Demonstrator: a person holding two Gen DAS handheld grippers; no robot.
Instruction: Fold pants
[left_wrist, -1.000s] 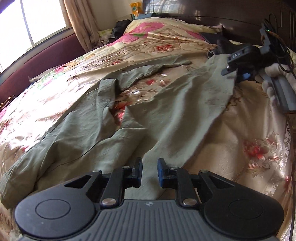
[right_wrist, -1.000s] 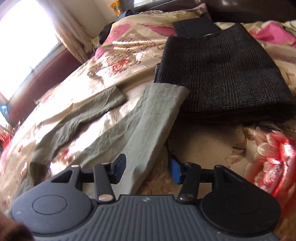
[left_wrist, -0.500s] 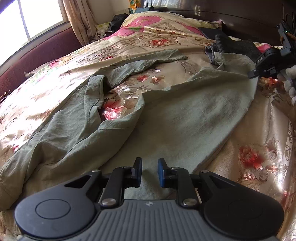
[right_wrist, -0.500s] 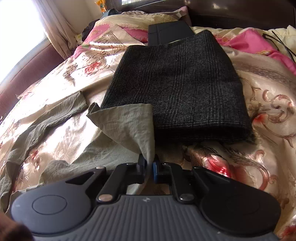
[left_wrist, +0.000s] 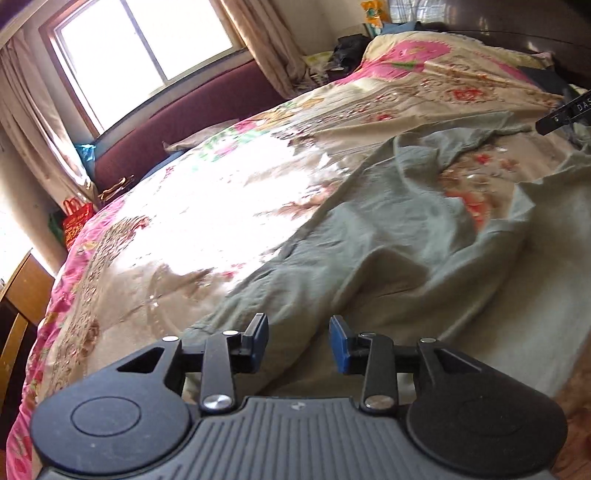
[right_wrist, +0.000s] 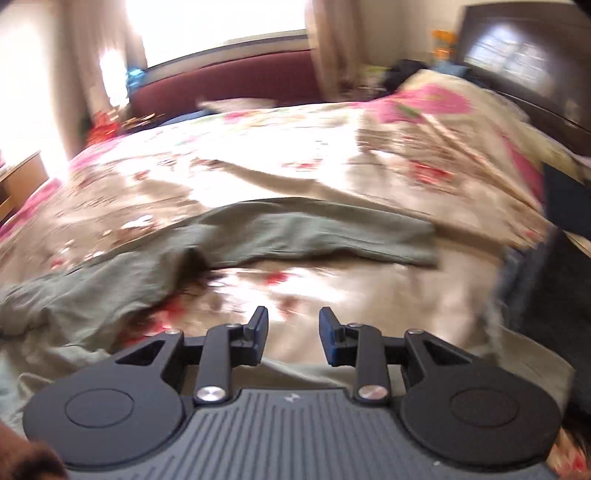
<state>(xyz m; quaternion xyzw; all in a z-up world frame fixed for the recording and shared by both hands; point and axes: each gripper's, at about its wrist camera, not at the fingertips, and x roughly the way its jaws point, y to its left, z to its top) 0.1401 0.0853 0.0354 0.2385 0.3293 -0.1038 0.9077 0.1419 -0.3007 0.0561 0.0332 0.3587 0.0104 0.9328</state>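
Note:
Olive-green pants (left_wrist: 388, 236) lie crumpled across a floral bedspread (left_wrist: 207, 206). My left gripper (left_wrist: 298, 343) hovers over the near part of the pants. Its jaws are opening, and no cloth is pinched between the blue pads. In the blurred right wrist view, one pant leg (right_wrist: 314, 232) stretches across the middle of the bed, and more of the pants bunches at the left (right_wrist: 74, 306). My right gripper (right_wrist: 293, 336) is above the bedspread with its jaws opening and nothing between them. The right gripper's tip (left_wrist: 565, 114) shows at the far right of the left wrist view.
A dark folded garment (right_wrist: 554, 295) lies at the right edge of the bed. A maroon padded bench (left_wrist: 192, 122) runs below the window (left_wrist: 147, 48). A dark wooden headboard (right_wrist: 517, 55) stands at the back right. A red bag (left_wrist: 75, 218) and wooden furniture (left_wrist: 22, 295) are off the bed's left side.
My right gripper has let go of the pant-leg hem it pinched and swung left, away from the dark garment. My left gripper's jaws have widened and it has swung left toward the window.

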